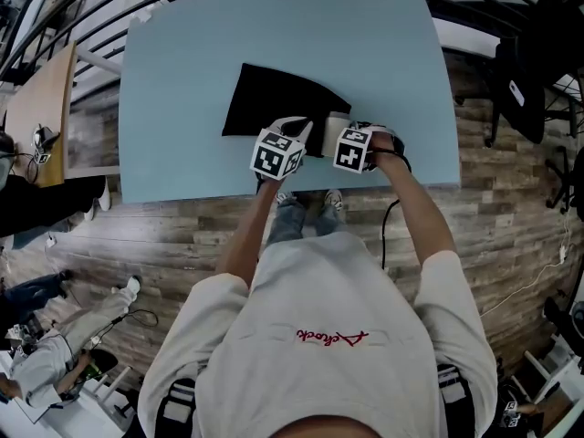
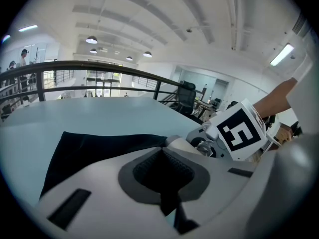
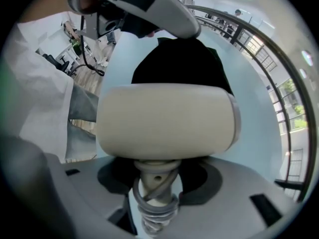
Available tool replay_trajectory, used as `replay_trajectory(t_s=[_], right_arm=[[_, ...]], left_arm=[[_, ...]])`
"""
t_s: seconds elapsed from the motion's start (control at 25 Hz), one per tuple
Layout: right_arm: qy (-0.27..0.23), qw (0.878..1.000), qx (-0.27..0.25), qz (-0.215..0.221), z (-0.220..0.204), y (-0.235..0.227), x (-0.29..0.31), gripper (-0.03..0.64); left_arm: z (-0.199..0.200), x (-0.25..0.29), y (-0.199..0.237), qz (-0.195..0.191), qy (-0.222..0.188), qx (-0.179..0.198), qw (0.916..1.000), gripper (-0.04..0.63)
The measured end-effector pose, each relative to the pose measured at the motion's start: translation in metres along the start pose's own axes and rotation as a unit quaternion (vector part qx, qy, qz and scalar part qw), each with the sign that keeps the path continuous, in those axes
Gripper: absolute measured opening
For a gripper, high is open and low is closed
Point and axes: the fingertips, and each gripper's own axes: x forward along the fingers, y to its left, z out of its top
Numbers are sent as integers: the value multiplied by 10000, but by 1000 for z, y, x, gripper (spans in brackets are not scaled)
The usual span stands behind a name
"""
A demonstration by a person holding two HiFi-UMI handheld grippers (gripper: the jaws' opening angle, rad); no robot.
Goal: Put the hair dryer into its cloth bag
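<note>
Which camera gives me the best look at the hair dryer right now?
The right gripper view: the hair dryer fills it, cream body ahead, its cord-wrapped handle between the jaws. The head view shows only a pale sliver at the edge of the black cloth bag; the left gripper view shows a small rounded edge.

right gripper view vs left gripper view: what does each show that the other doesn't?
Right gripper view only: the right gripper shut on the handle of the hair dryer, with the cord wound round that handle.
Left gripper view only: the left gripper shut on the edge of the black bag, and the right gripper's marker cube.
Both: the bag lying on the light blue table.
</note>
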Motion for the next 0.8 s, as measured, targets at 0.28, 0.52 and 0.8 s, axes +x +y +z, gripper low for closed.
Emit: replay_trajectory(t_s=[0.28,0.52,0.8], right_arm=[[21,9999,121,13,14,-19,-2,242],[39,9998,171,80,32,-25,4,242],[60,9988,466,131,44,-34,13,244]], left_arm=[[0,1,-9,-157,8,81,9998,9],[0,1,-12,-232,-6,68,9997,9],[1,0,-10,-315,-84,-34,9995,9]])
